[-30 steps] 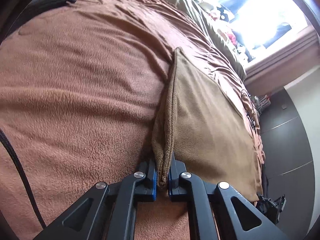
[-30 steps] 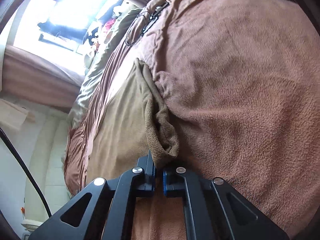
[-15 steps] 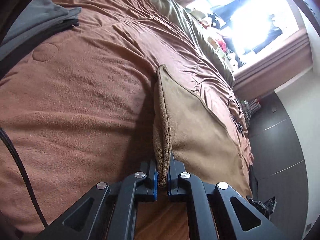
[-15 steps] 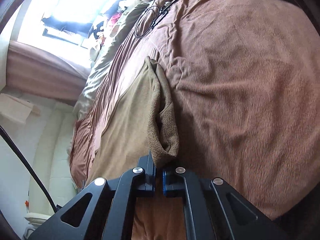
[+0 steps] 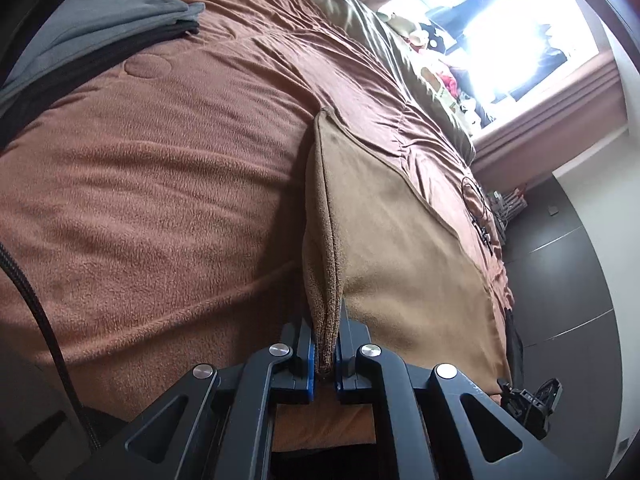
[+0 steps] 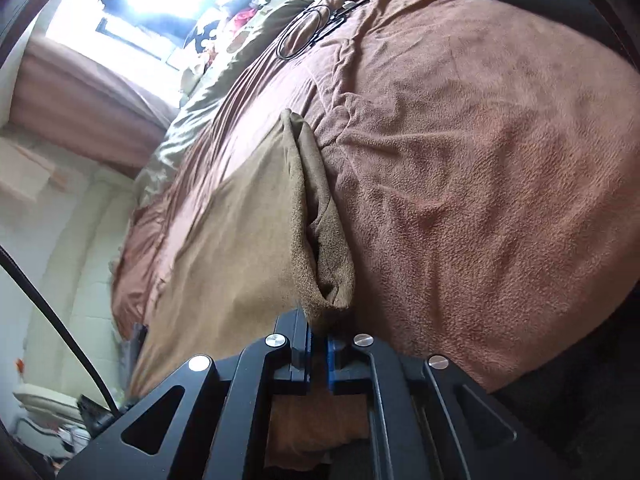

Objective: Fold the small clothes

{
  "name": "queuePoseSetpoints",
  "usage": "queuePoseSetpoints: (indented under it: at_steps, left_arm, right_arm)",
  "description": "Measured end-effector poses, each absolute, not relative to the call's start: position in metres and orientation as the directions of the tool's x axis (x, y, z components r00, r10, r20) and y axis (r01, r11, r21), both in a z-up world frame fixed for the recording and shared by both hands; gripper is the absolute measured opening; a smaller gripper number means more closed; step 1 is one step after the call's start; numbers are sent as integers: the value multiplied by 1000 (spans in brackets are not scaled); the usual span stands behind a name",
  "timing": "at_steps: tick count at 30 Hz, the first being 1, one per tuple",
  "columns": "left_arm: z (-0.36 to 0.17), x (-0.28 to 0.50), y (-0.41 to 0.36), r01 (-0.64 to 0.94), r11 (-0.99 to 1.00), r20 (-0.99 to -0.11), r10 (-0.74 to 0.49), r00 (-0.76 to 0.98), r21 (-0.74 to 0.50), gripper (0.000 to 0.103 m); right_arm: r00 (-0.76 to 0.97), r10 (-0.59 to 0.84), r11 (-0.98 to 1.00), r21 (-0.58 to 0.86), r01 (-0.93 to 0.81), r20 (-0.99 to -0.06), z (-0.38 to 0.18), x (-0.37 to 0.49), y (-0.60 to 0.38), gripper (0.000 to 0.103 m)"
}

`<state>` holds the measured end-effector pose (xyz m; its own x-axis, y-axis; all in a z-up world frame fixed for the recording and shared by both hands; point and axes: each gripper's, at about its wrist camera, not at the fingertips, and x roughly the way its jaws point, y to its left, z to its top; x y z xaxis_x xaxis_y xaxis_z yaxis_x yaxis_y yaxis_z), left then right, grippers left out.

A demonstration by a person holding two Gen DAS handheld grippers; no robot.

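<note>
A tan fleece cloth (image 5: 400, 240) lies on a brown bed blanket (image 5: 140, 200), its near edge folded double. My left gripper (image 5: 324, 360) is shut on the cloth's near left corner, with the doubled fabric pinched between the blue pads. In the right wrist view the same cloth (image 6: 240, 220) stretches away to the left. My right gripper (image 6: 318, 354) is shut on its near right corner, where a bunched fold (image 6: 328, 264) hangs just above the jaws. Both corners are held slightly off the blanket (image 6: 480, 200).
Grey and black folded garments (image 5: 88, 28) lie at the blanket's far left. A black coiled cable (image 6: 308, 28) lies on the bed beyond the cloth. An olive quilt (image 5: 400, 60) and a bright window (image 5: 520, 40) are at the far end. Dark cabinets (image 5: 568, 280) stand right.
Both grippers have pulled back and risen, still holding the cloth's corners. More of the bed and the grey garments have come into view, and the cloth sits further from the cameras.
</note>
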<state>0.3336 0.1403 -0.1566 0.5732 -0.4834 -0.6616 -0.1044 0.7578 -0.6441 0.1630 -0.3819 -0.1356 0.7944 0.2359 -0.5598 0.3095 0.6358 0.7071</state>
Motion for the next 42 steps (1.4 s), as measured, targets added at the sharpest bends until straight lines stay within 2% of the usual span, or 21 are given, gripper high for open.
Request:
queuePoseSetpoints:
  at_steps: [2,5,7,8,10,15,17,19,22,25,36,38,41,42]
  left_arm:
    - [-157,333,136,-97,765,-663,-478,576,-636,7]
    - [-159,331,130,-93,777,-670,-469,576,-623,7]
    - [-164,330,134,-107,762,-663,-476,577,-639,7]
    - [-166,328,136,-112,753,-658,-481,579,-648,7]
    - [-170,326,140,-126,744,-655,-479,585,-656,7]
    - [-181,321,143,-138,715,-638,-498,587,-685,9]
    - [-185,319,144,-141,701,-631,-511,584,-699,18]
    - [-189,319,144,-142,685,-618,-523,587,-715,35]
    - [-192,318,143,-138,673,-605,-532,593,-727,40]
    - [-198,318,142,-145,652,-593,-546,592,-744,40]
    - [-202,316,137,-132,663,-588,-530,611,-736,40]
    - [-203,316,138,-129,666,-587,-529,612,-735,39]
    - [-205,317,138,-138,665,-590,-524,613,-734,29]
    - [-206,317,138,-144,665,-594,-521,613,-733,21]
  right_arm:
    - [791,216,664,680,310,-572,-128,158,-379,8]
    - [789,171,702,635,322,-590,-117,146,-376,24]
    - [790,144,717,613,331,-596,-110,136,-377,40]
    - [787,132,733,594,332,-602,-106,134,-375,42]
    - [770,79,785,515,344,-634,-95,127,-367,43]
    - [779,15,865,400,304,-626,-68,122,-339,43]
    - [780,22,897,357,261,-626,-59,128,-320,43]
    - [778,33,915,332,228,-627,-54,135,-299,43]
    - [762,102,930,333,155,-639,-51,150,-269,43]
    - [738,152,935,338,108,-658,-51,165,-248,43]
    - [666,192,968,250,-9,-721,-53,224,-166,43]
    - [655,199,972,235,-34,-729,-54,233,-151,39]
    - [638,206,973,222,-56,-742,-65,255,-146,33]
    - [632,209,974,219,-64,-746,-68,259,-142,27]
